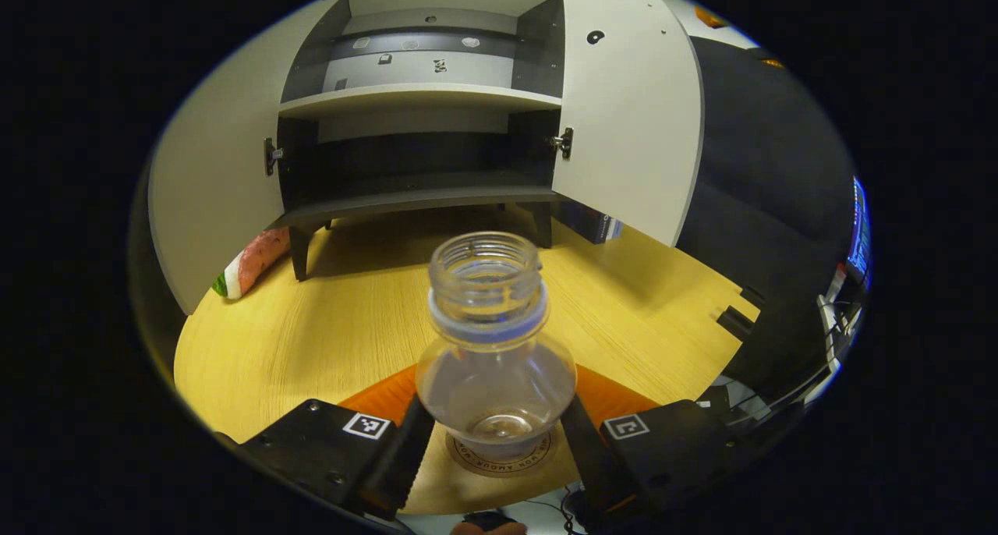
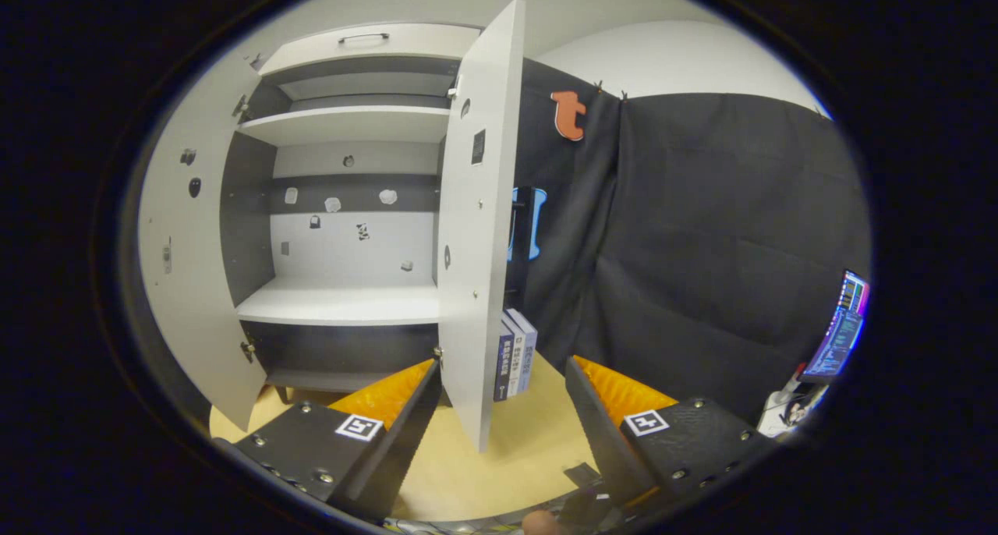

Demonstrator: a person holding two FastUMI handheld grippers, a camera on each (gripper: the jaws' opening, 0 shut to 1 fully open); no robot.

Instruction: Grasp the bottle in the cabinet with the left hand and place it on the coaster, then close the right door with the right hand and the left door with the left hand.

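Clear glossy plastic bottle [image 1: 496, 356], matt wood-grain table [image 1: 327, 340], smooth matt cabinet [image 1: 425, 98] panels, cloth wall [image 2: 725, 231].

One clear capless bottle [image 1: 497, 348], standing on one round coaster [image 1: 499, 455] in front of cabinet [image 1: 421, 98]. One cabinet; two doors, both open: left door [image 1: 210, 184], right door [image 1: 628, 106]. Two hinges [image 1: 269, 155] seen at cabinet's lower compartment in left gripper view. Two books [image 2: 514, 354] upright just right of cabinet, behind right door. One watermelon-slice toy [image 1: 251, 262] at cabinet's left foot. One wooden table [image 1: 327, 324] under cabinet. One lit monitor [image 2: 840, 334] far right of cabinet.
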